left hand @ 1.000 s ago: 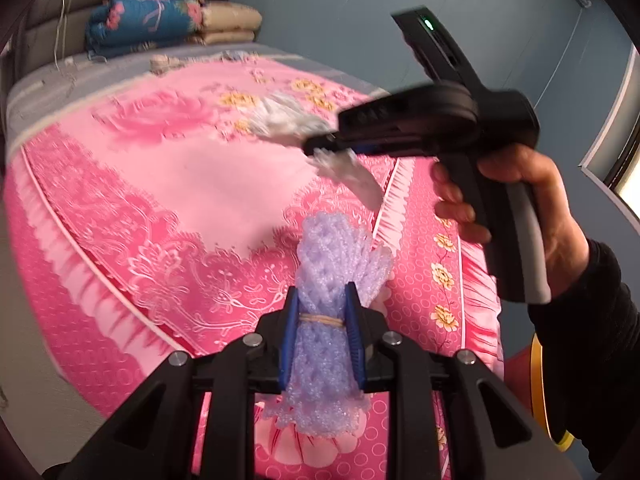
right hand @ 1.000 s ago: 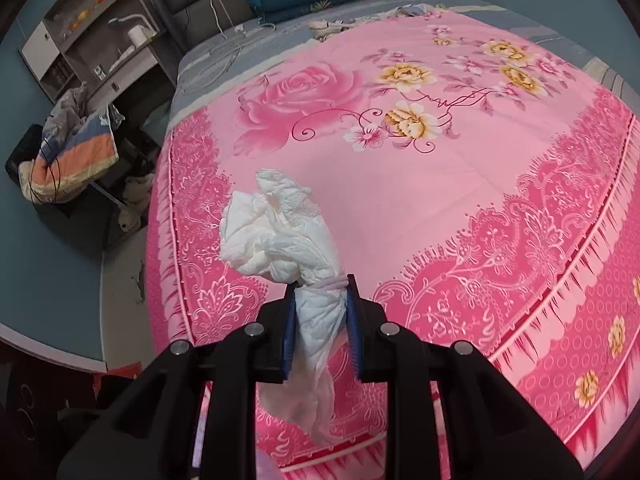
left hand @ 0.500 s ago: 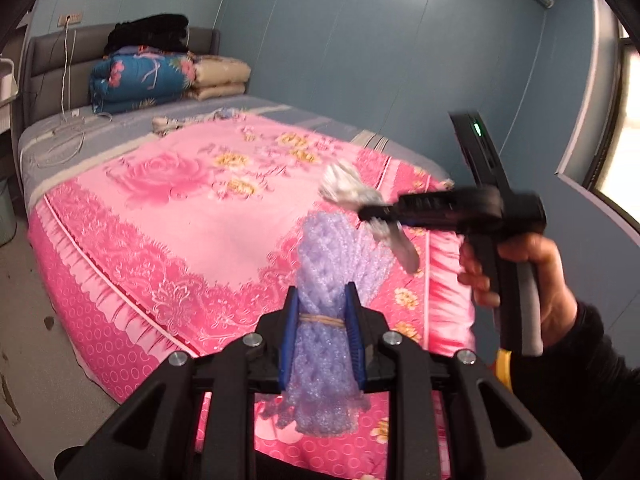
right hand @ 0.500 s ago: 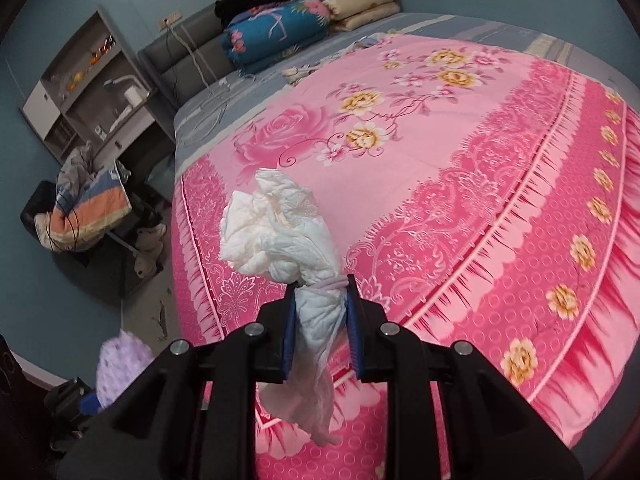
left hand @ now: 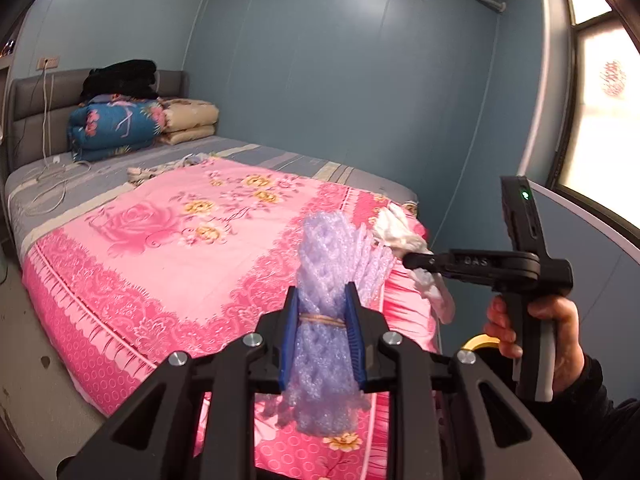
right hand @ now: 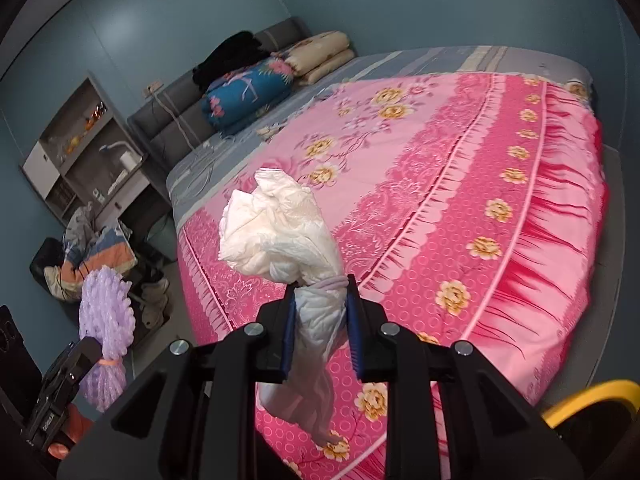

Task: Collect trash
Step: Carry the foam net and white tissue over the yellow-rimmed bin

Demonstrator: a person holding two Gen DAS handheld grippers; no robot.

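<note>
Left gripper: its blue pads are pinching a bundle of purple foam netting at the rubber-banded waist, jaws nearly closed on it, the bundle standing upright above the near edge of the bed.
Right gripper: its jaws are narrowed onto a crumpled white plastic bag at its tied neck, the bag's tail hanging below the pads, also over the near edge of the bed.
Right hand: it is gripping the handle of the right gripper in a dark sleeve, just off the bed's foot-end corner by the window side.
Yellow rim: it is showing below the foot corner of the bed; what it belongs to cannot be told.
Pink floral bedspread: it is covering most of the bed.
Folded quilts: they are lying stacked at the headboard end of the bed, a blue one beside a beige one, dark clothing on top.
Shelf unit: it is standing against the wall beside the head of the bed.
</note>
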